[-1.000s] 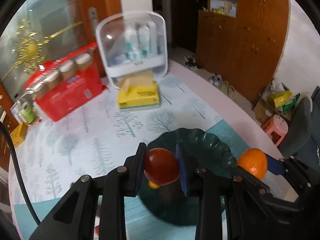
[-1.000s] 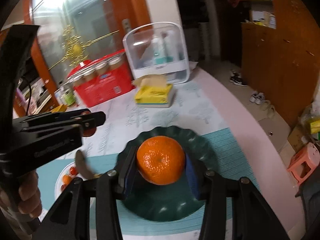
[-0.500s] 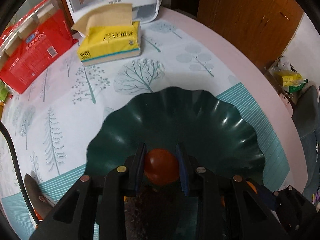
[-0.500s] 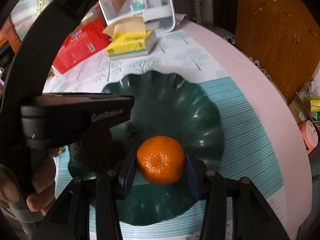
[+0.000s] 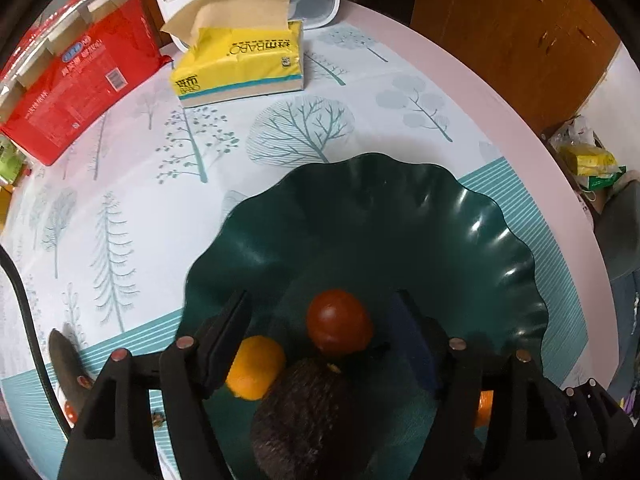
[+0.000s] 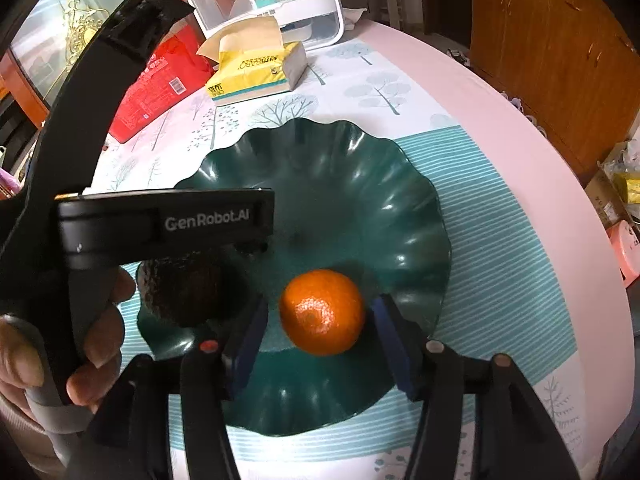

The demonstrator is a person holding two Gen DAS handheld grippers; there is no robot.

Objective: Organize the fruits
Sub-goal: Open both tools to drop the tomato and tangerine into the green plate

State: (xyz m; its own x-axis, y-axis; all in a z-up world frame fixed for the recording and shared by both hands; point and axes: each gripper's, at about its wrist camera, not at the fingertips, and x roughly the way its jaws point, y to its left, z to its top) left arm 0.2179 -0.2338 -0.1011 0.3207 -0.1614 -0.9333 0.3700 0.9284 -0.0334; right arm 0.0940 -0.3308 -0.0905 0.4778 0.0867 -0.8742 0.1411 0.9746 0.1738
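Left gripper (image 5: 324,332): jaws have just been opening and stand spread; the round red tomato (image 5: 339,327), gripped half a second ago, lies free between them in the dark green scalloped bowl (image 5: 400,216), beside a dark avocado (image 5: 308,412). Right gripper (image 6: 316,336): jaws likewise just opening, clear of the orange mandarin (image 6: 322,311) resting at the bowl's near side, stem end facing the camera.

We read "GenRobot.AI" in pale letters on the black body of the left gripper (image 6: 256,240). We read "BABO" on the yellow tissue pack (image 5: 240,64), upside down; its other characters, and the red package's (image 5: 76,84) label, stay illegible.
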